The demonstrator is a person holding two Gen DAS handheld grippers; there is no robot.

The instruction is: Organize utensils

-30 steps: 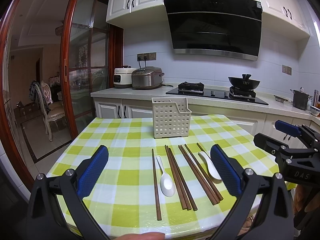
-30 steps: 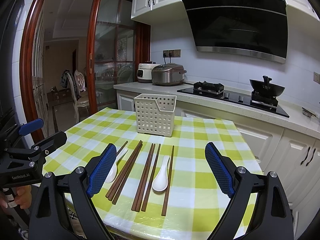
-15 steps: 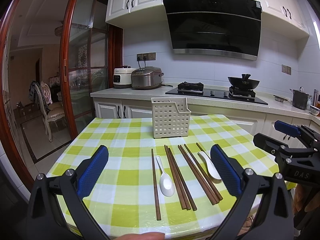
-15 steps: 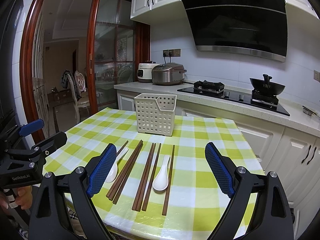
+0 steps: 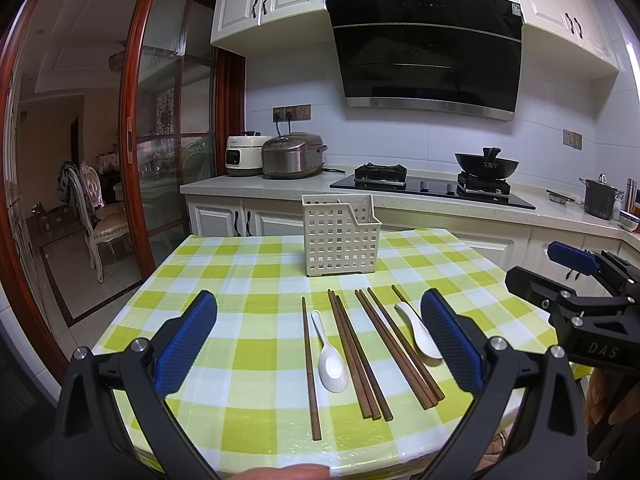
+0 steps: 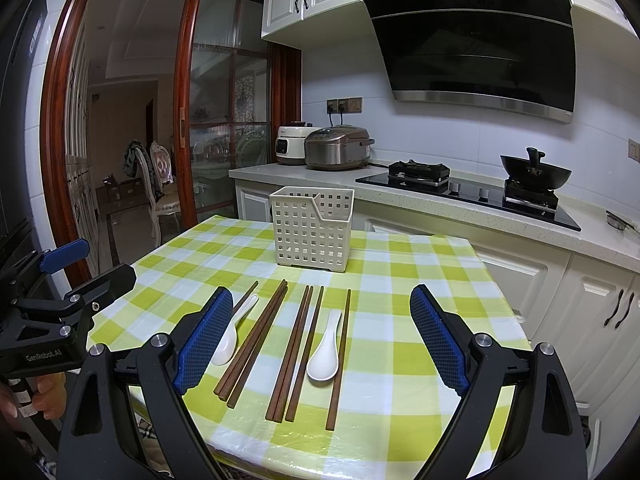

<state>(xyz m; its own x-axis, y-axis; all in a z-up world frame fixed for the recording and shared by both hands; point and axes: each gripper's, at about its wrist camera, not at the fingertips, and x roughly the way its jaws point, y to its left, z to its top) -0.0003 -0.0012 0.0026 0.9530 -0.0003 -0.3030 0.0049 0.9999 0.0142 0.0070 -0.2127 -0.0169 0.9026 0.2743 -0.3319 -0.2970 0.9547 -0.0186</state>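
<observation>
A kitchen table under a green and white checked cloth (image 5: 248, 344), seen from two hand-held claws at its near edge. Nothing is picked up yet; this looks like the very start of the sorting, with every utensil lying flat on the cloth.

The left claw (image 5: 318, 340) is wide open and holds nothing. The right claw (image 6: 322, 336) is also wide open and empty. Both hover above the near edge, clear of everything.

From the left claw's view, a white slotted caddy (image 5: 340, 236) stands upright at 12 o'clock, toward the far side of the table. Between it and the claw lie brown chopsticks and two white spoons, roughly parallel, handles pointing toward the caddy. A single chopstick (image 5: 310, 368) lies left of centre, and a spoon (image 5: 330, 356) sits just beside it. A bundle of chopsticks (image 5: 358, 354) follows, then a second bundle (image 5: 398, 346). The other spoon (image 5: 418, 332) lies at 2 o'clock, partly hidden behind the right finger.

From the right claw's view the caddy (image 6: 312, 228) is again at 12 o'clock and a spoon (image 6: 325, 350) lies almost dead centre between the fingers.

The next move probably calls for lowering one claw over a single utensil, closing on its handle, then carrying it forward to the caddy. The thin, flat chopsticks may be hard to pinch off the cloth.
</observation>
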